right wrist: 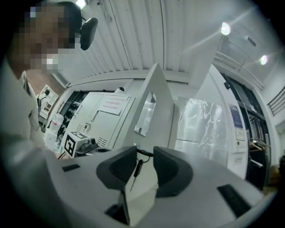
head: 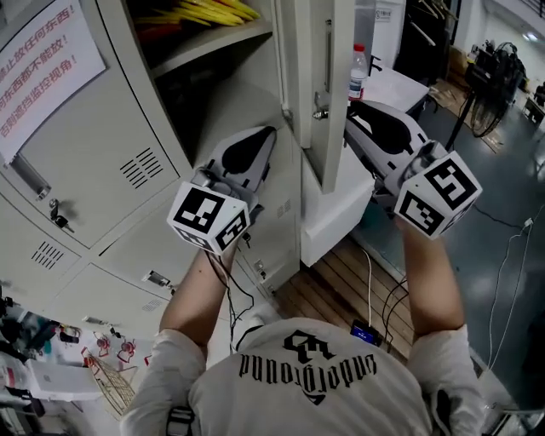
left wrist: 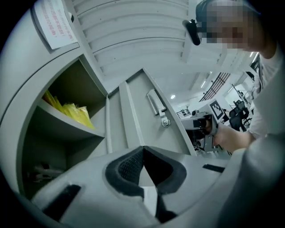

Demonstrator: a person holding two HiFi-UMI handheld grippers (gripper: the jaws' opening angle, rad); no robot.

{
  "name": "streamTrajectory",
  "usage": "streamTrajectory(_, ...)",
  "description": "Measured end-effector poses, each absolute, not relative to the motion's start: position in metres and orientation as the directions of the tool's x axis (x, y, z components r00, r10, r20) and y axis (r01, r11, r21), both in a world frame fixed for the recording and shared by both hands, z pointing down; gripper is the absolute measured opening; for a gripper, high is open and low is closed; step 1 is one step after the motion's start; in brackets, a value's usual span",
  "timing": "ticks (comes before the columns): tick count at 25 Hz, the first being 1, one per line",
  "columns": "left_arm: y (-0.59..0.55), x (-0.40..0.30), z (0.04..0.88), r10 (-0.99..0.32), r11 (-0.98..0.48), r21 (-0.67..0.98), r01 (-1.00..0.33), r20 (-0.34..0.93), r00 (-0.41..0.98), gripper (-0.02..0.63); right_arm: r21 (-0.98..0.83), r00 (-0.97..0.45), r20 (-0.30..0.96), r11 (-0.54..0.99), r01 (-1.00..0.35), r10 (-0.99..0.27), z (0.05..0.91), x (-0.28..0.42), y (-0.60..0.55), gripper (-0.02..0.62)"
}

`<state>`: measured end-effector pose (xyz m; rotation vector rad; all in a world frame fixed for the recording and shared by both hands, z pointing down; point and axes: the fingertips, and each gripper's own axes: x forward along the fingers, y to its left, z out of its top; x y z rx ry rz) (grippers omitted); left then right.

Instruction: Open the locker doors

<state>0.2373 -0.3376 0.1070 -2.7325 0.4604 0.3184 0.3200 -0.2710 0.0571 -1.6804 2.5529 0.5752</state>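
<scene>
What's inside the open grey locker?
Shiny yellow bags lie on the grey metal shelf. Below the shelf it is too dark to tell what is there.

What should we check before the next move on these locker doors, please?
1. Middle door swung open: ok.
2. Right gripper off the key: ok; its fingers stand apart and the key hangs loose between them.
3. Left gripper free: ok; shut with nothing held.
4. Left door open: not ok; it is closed.
5. Left door unlocked: cannot tell.
6. Yellow items safely back on their shelf: ok.
</scene>
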Motion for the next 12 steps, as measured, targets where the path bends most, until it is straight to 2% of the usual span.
streamTrajectory(5,-0.335,0.261,0.108,-0.221,-0.904,-0.303,-0.301,-0.271,0.937,0.008,0.256,-0.320,-0.223,0.261,-0.931,-0.921,0.060,0.368,-0.269,0.115)
streamTrajectory(12,-0.336,0.279,0.111,-0.182,-0.918,-0.302,-0.257,-0.256,0.950,0.008,0.209,-0.338,-0.213,0.295,-0.932,-0.917,0.063,0.402,-0.273,0.126)
